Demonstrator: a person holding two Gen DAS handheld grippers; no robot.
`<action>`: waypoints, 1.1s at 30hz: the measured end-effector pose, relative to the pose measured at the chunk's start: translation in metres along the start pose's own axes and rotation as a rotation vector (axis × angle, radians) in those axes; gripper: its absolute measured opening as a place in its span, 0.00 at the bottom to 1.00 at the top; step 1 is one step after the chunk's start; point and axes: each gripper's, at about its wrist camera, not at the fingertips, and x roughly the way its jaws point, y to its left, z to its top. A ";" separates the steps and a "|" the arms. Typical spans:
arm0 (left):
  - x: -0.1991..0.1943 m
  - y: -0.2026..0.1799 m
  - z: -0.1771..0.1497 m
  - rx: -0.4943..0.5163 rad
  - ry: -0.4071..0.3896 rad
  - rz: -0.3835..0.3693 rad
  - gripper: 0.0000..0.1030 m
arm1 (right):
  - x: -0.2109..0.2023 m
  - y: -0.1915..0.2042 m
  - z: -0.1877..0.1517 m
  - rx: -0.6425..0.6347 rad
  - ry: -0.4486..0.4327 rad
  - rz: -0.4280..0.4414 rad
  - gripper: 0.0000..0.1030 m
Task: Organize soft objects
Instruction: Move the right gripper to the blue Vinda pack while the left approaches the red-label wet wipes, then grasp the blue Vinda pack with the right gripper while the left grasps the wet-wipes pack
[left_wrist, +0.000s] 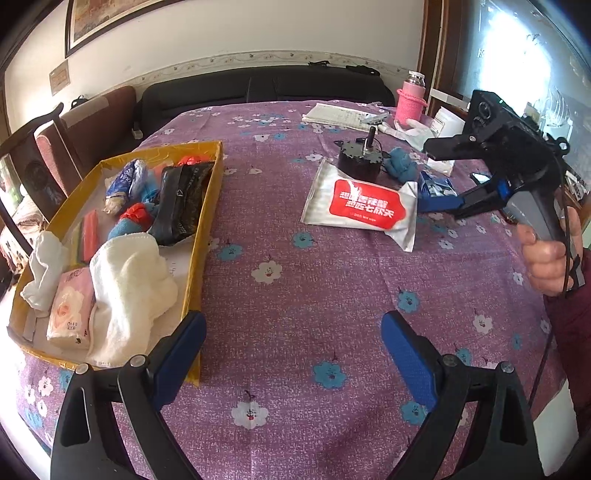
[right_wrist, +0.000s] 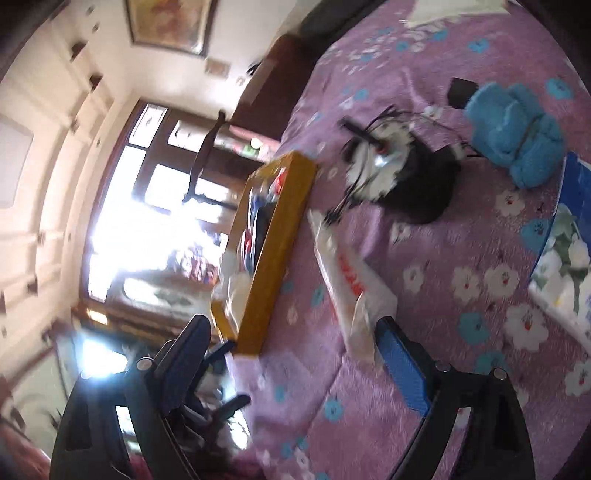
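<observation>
A yellow cardboard box (left_wrist: 205, 206) on the left of the table holds white towels (left_wrist: 129, 280), a pink tissue pack (left_wrist: 72, 308), a black pouch and other soft items. A white wet-wipe pack with a red label (left_wrist: 364, 203) lies mid-table. A blue cloth bundle (left_wrist: 400, 162) lies behind it, beside a black motor (left_wrist: 360, 158). My left gripper (left_wrist: 291, 350) is open and empty over the cloth near the box. My right gripper (left_wrist: 428, 181) is open by the wipe pack's right end; in its tilted view (right_wrist: 291, 354) the pack (right_wrist: 351, 284) lies between the fingers.
A blue-edged tissue pack (right_wrist: 565, 258) lies right of the wipe pack. A pink bottle (left_wrist: 410, 99), papers and a white tub stand at the far right. A wooden chair (left_wrist: 33, 155) stands left of the table and a dark sofa behind.
</observation>
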 end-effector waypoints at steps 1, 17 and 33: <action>0.000 -0.002 0.000 0.003 0.002 0.004 0.93 | -0.004 0.004 -0.001 -0.035 -0.020 -0.032 0.91; 0.026 -0.035 0.020 -0.023 0.048 -0.078 0.92 | -0.046 -0.016 0.008 -0.070 -0.374 -0.709 0.91; 0.091 -0.025 0.089 -0.289 0.130 -0.202 0.92 | -0.081 -0.051 0.006 0.027 -0.349 -0.861 0.41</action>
